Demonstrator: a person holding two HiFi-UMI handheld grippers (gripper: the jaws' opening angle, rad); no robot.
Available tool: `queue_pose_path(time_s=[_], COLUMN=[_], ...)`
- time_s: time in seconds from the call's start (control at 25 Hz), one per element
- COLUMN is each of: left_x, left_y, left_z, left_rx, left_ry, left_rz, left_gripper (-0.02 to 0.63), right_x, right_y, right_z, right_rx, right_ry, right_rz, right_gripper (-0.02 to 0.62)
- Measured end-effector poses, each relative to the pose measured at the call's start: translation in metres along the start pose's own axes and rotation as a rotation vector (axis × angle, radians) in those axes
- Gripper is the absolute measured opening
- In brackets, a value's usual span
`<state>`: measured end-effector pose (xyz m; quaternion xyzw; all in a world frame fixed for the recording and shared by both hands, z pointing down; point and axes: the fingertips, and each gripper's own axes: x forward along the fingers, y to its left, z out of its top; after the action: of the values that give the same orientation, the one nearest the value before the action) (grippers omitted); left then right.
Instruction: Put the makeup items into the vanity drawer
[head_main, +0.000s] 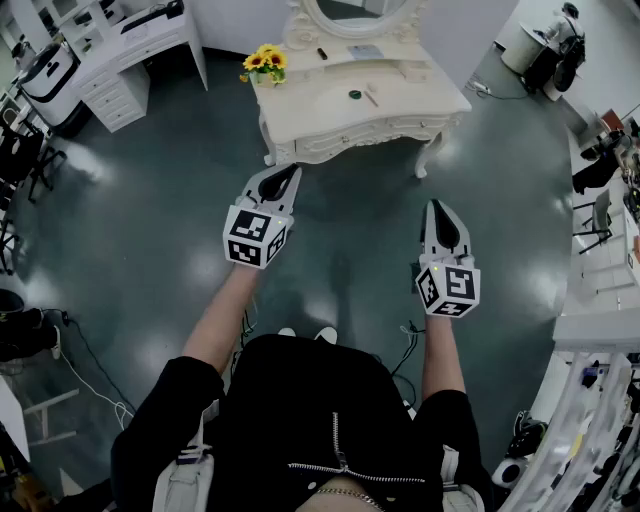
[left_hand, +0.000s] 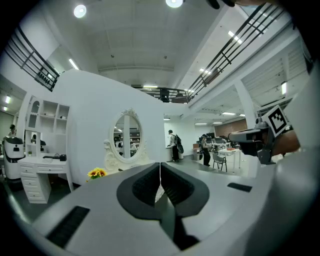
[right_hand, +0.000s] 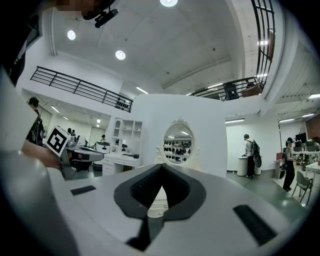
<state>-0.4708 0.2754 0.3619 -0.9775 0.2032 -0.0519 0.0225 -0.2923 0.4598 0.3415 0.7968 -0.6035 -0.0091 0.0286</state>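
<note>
We hold both grippers level at mid-frame over the floor (head_main: 150, 200), well short of the vanity (head_main: 310, 102). The left gripper (head_main: 291, 170) has its jaws together with nothing between them, and the right gripper (head_main: 437, 206) is likewise closed and empty. At top centre, the vanity bears the makeup: a dark pot (head_main: 354, 95) with a stick (head_main: 371, 98) just beside it. Sunflowers (head_main: 264, 60) stand at its left corner.

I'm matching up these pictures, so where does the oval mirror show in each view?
Head view: mirror at the top edge, centre, partly cut off.
Left gripper view: mirror left of centre, about mid-height.
Right gripper view: mirror just right of centre.
Shared landmark: the white desk stands left of the mirror in all three.
</note>
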Motion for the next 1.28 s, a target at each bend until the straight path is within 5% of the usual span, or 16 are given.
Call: queue_pose_path(time_s=[0.8,1.28], left_x=[0.047,0.139], left_y=[-0.035,-0.012], left_z=[-0.020,-0.023], left_rx=[-0.028,-0.036], left_ry=[0.031,0.027], left_rz=[0.014,0.008], left_gripper=[0.021,0.021], right_x=[0.010,0.087], right_y=[-0.044,-0.083], right_z=[-0.024,-0.031], right_rx=[0.022,0.022], right_ry=[0.007,0.005], right_rz=[0.022,0.045], right_gripper=[0.006,0.006])
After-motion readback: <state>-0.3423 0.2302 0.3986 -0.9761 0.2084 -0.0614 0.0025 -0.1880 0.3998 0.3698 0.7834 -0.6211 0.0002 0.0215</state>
